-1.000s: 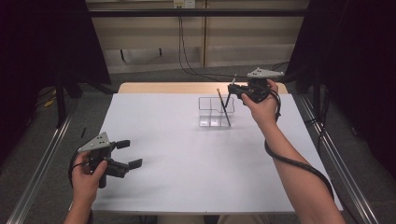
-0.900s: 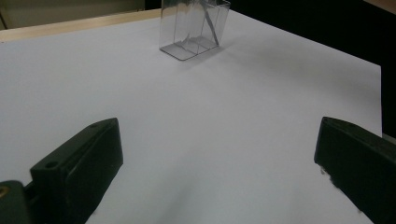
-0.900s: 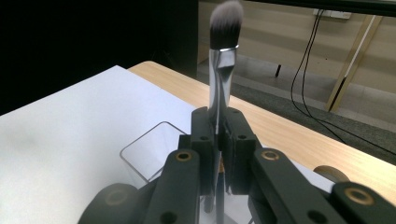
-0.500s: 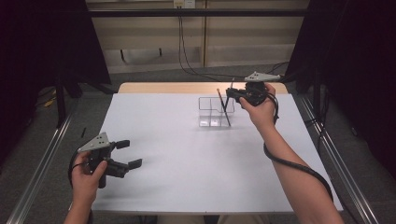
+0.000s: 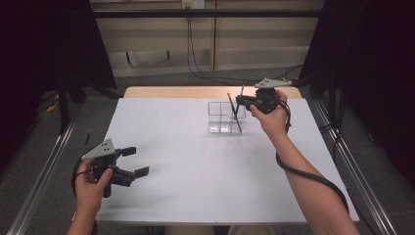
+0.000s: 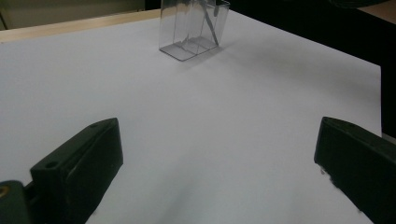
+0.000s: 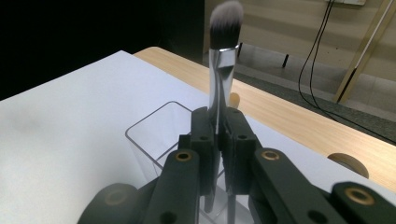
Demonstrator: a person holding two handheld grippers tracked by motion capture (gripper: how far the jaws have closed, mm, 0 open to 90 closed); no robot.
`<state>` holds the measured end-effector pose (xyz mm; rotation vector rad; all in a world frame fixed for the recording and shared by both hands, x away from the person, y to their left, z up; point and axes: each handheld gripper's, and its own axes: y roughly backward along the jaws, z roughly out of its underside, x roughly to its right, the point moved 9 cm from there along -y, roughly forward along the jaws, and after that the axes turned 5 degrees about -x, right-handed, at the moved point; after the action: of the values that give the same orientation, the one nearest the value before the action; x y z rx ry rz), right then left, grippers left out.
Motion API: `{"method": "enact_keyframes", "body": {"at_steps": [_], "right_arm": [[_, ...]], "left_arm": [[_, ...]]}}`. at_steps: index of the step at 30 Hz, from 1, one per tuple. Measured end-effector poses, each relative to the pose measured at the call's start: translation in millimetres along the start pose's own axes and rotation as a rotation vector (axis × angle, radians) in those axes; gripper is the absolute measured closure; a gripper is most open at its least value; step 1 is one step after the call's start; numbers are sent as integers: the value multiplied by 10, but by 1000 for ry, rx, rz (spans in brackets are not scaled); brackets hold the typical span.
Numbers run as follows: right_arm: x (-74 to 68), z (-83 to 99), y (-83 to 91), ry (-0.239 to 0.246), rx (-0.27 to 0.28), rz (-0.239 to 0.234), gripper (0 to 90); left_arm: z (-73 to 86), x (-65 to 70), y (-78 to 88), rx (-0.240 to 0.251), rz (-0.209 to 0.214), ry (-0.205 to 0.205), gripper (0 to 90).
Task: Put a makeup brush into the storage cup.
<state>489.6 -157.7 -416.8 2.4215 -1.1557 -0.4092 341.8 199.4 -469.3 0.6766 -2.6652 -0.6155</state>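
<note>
A clear plastic holder (image 5: 221,118) with several compartments stands on the white table at the far middle. A thin brush (image 5: 235,115) leans inside it, and the left gripper view shows this brush (image 6: 209,24) in the holder (image 6: 187,32) too. My right gripper (image 5: 241,102) hangs just over the holder's right side, shut on a makeup brush (image 7: 219,70). That brush is upright, with a silver ferrule and its bristles on top. Its handle points down into the holder (image 7: 154,125). My left gripper (image 5: 132,161) is open and holds nothing, low over the table's near left.
The white table top (image 5: 195,166) has a wooden strip (image 5: 186,92) along its far edge. Cables hang down the back wall (image 5: 195,49). Metal rails (image 5: 44,166) run along both sides of the table.
The right gripper with its brush has sunk slightly over the holder. The left hand has kept still.
</note>
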Motion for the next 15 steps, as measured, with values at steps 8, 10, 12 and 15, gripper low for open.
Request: {"method": "enact_keyframes", "body": {"at_steps": [8,10,12,15], "right_arm": [[-21,20,-26,9,-10,-5,844],[-21,26,-32,9,-12,-2,843],[-23,31,-35,8,-13,-5,844],[-22,36,-37,8,-15,-4,844]], "left_arm": [[3,-1,-2,-2,-2,0,12],[5,-4,2,-3,-2,-3,12],[1,-5,3,-1,-4,-3,12],[4,-1,1,-2,-3,-1,12]]}}
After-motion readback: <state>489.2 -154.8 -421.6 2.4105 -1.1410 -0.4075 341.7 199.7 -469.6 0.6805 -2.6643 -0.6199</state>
